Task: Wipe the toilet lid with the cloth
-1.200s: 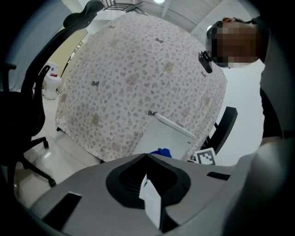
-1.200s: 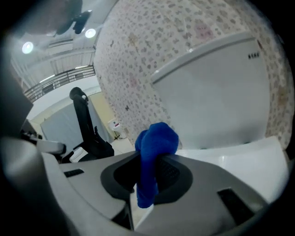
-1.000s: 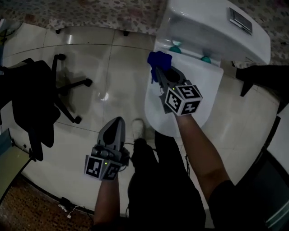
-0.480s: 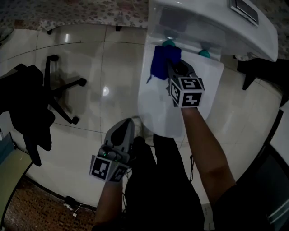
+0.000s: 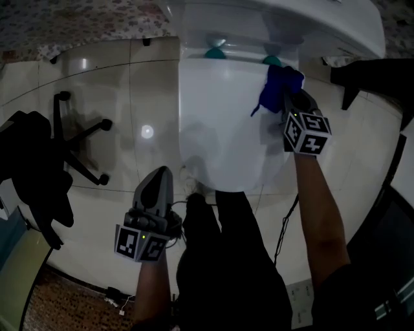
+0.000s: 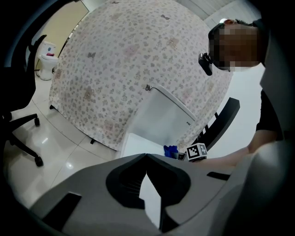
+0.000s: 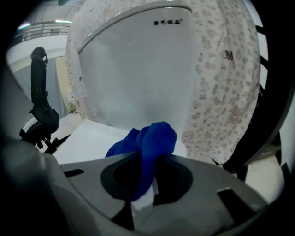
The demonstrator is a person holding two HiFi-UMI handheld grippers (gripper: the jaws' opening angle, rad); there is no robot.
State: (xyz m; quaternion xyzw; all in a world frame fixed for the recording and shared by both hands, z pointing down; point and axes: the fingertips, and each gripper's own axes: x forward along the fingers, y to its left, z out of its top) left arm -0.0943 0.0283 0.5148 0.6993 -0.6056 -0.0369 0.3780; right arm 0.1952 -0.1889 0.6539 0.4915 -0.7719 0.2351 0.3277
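The white toilet lid lies shut in the middle of the head view, below the white tank. My right gripper is shut on a blue cloth, pressing it on the lid's far right corner near a teal hinge cap. In the right gripper view the blue cloth bulges out between the jaws, with the lid beneath and the tank behind. My left gripper hangs shut and empty over the floor, left of the lid's front edge; in its own view the left gripper has its tips meeting.
A black office chair stands at the left on the glossy tiled floor. A floral curtain runs along the back. The person's dark legs stand before the toilet. A dark object is at the right.
My right gripper has swept the blue cloth across the lid from its far left corner to its far right corner. The left gripper stays low by the lid's front.
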